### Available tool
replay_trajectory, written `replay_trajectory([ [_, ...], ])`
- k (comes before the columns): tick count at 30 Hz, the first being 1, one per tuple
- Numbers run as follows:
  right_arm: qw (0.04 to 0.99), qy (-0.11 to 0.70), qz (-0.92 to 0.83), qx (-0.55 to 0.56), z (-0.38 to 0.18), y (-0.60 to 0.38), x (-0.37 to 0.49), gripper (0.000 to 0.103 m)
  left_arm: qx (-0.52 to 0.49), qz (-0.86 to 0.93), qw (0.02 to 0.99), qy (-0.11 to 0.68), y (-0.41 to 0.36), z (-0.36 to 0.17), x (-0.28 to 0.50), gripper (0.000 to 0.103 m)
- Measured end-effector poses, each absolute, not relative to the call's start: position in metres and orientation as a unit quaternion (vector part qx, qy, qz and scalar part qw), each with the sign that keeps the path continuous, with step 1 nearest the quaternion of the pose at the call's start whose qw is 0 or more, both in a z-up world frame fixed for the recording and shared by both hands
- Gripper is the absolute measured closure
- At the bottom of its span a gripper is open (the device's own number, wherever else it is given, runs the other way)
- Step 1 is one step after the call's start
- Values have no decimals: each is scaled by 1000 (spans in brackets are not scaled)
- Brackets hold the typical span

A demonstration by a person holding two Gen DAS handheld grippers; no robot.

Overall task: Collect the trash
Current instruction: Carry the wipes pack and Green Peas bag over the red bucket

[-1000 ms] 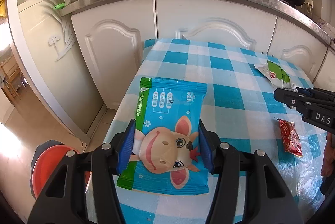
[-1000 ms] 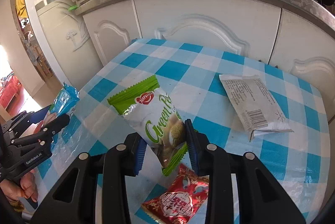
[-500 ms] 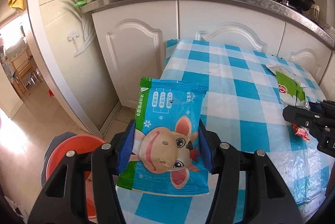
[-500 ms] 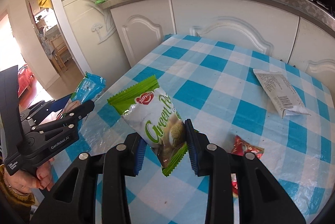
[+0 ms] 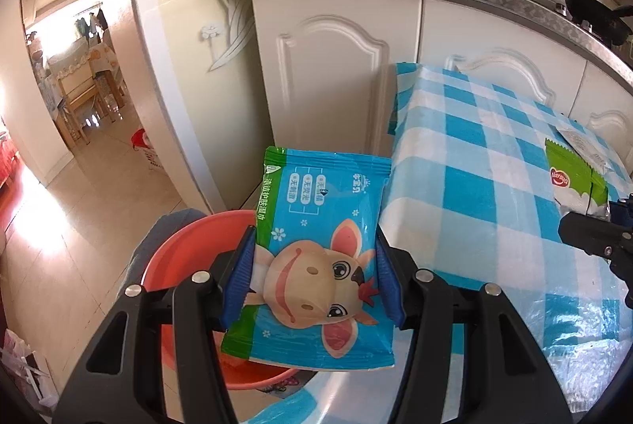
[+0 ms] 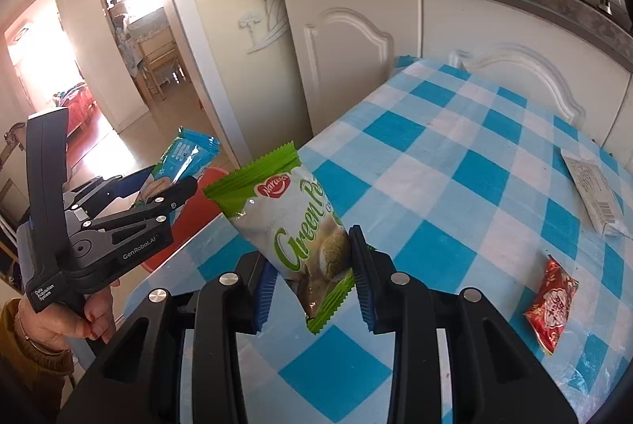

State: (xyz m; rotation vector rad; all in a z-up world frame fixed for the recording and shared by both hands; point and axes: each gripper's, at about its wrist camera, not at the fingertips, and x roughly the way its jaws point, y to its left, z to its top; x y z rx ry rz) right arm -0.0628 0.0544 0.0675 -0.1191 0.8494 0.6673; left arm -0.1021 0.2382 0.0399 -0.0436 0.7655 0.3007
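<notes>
From the left wrist camera, the left gripper point(image 5: 314, 279) has its jaws clenched on a blue wet-wipes pack point(image 5: 322, 246) with a cartoon cow on it. A second ago this pack hung over the checked worktop point(image 5: 486, 186); now it hangs past the worktop's edge, right above the red bin point(image 5: 186, 250) on the floor. So the trash looks nearly ready to drop in — the jaws would just need to let go. At the right edge the tip of the other gripper shows, with a green snack bag beside it. From the right wrist camera, the right gripper point(image 6: 312, 289) has its jaws clenched on the Green Peas snack bag point(image 6: 292, 218), which sticks up between them. It has slid toward the worktop's left edge too, following the left gripper, but it is over the worktop, not over the bin yet. A hand point(image 6: 59, 317) holds the left gripper out over the bin. Two bits of trash lie on the worktop behind — a red wrapper point(image 6: 552, 307) and a white packet point(image 6: 593, 198), well apart from both grippers.
</notes>
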Motion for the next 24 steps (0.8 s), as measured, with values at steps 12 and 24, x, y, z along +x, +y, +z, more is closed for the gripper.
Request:
replay_trajectory([
  [12,823,417,371,-104,57,142,-70,67,-51,204,898,386,308,20,-131,47],
  [24,790,430,410,-149,35,218,-73,67,-78,229,879,411,344,-10,-137,47],
])
